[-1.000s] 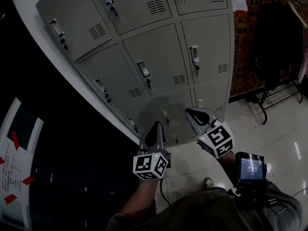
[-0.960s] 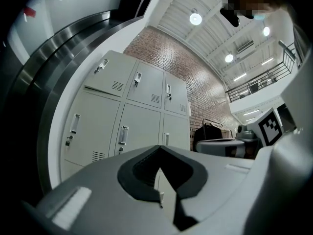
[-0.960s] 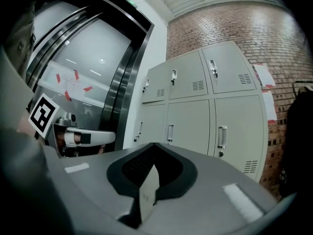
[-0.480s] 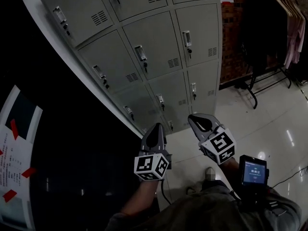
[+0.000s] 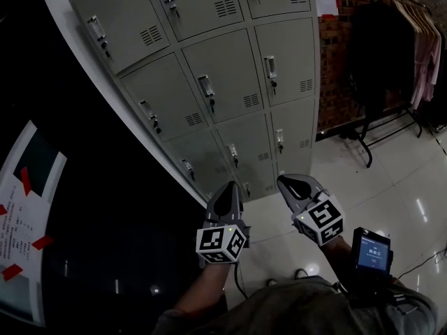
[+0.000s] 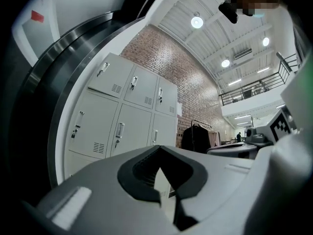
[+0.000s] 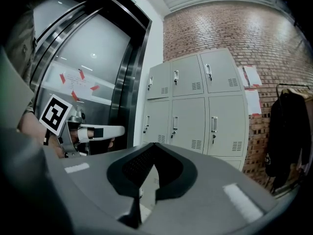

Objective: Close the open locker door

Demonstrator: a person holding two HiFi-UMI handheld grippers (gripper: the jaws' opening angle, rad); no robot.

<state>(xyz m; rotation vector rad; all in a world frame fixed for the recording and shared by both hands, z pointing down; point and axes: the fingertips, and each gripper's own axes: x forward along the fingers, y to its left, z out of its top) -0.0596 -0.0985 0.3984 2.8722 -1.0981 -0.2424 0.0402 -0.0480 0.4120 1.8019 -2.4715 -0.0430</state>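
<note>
A bank of grey lockers (image 5: 230, 68) stands against a brick wall, and every door in view lies flush with its frame. My left gripper (image 5: 225, 192) and right gripper (image 5: 290, 184) hover side by side above the floor, short of the bottom row and touching nothing. Both are shut and hold nothing. In the left gripper view the jaws (image 6: 166, 199) meet, with the lockers (image 6: 132, 116) beyond. In the right gripper view the jaws (image 7: 139, 199) meet too. That view also shows the lockers (image 7: 195, 111) and the left gripper (image 7: 120, 129) at its left.
A clothes rack (image 5: 391, 40) with dark and pink garments stands to the right of the lockers, by the brick wall (image 5: 346, 61). Left of them is a dark glass panel bearing a taped sheet (image 5: 24, 215). The floor (image 5: 398, 187) is glossy. A small screen device (image 5: 370, 251) sits by my right arm.
Both grippers have drawn back from the lockers, from over the bottom row to over the floor. The lockers look farther off, and more of the clothes rack shows.
</note>
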